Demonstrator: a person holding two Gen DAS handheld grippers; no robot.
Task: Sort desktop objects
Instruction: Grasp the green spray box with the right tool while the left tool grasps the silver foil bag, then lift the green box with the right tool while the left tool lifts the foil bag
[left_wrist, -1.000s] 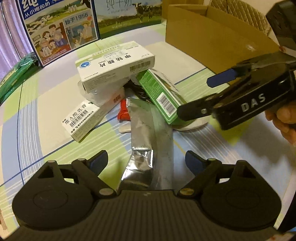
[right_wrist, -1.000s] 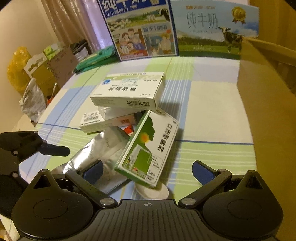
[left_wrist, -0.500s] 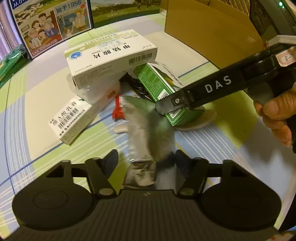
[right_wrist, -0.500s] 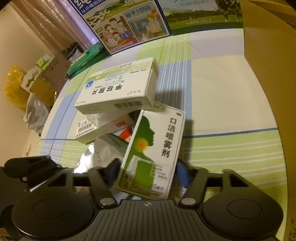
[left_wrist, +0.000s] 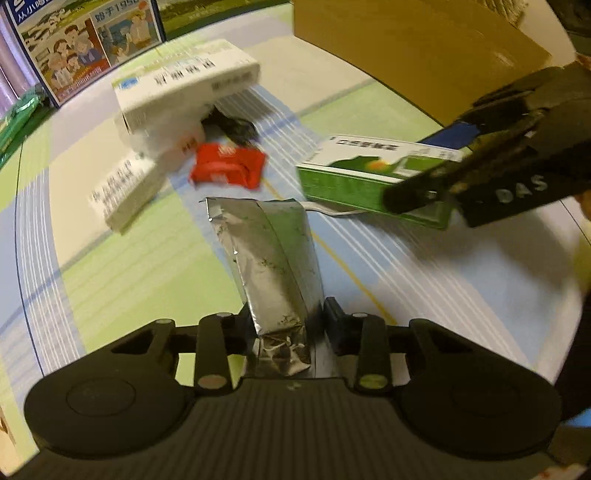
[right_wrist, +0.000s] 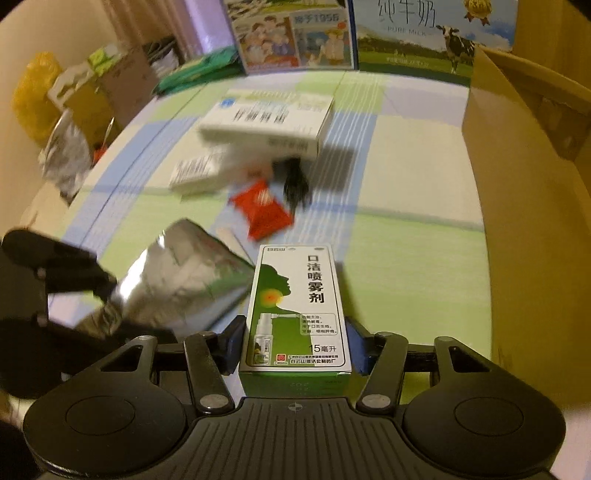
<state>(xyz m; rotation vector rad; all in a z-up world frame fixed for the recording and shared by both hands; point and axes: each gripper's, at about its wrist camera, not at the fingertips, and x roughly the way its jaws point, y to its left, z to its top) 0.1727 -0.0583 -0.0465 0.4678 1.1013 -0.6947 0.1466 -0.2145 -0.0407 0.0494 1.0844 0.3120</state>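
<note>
My left gripper (left_wrist: 286, 321) is shut on a silver foil pouch (left_wrist: 269, 258), which is lifted off the table; the pouch (right_wrist: 181, 284) also shows at the left of the right wrist view. My right gripper (right_wrist: 293, 343) is shut on a green and white spray box (right_wrist: 299, 306), also raised; that box (left_wrist: 369, 177) and my right gripper (left_wrist: 439, 188) appear at the right of the left wrist view. Left on the table are a red packet (left_wrist: 227, 166), a large white medicine box (left_wrist: 184, 88), a smaller white box (left_wrist: 122, 192) and a black object (left_wrist: 236, 125).
An open cardboard box (right_wrist: 528, 192) stands at the right. Milk cartons (right_wrist: 369, 33) line the table's far edge, with green packets (right_wrist: 199, 70) to their left. A flat white piece (left_wrist: 332, 210) lies under the raised spray box. Bags and boxes (right_wrist: 74, 103) sit off the table's left side.
Both grippers closed, the left on the foil pouch and the right on the spray box, and lifted them back out of the pile. The red packet and black object are now uncovered.
</note>
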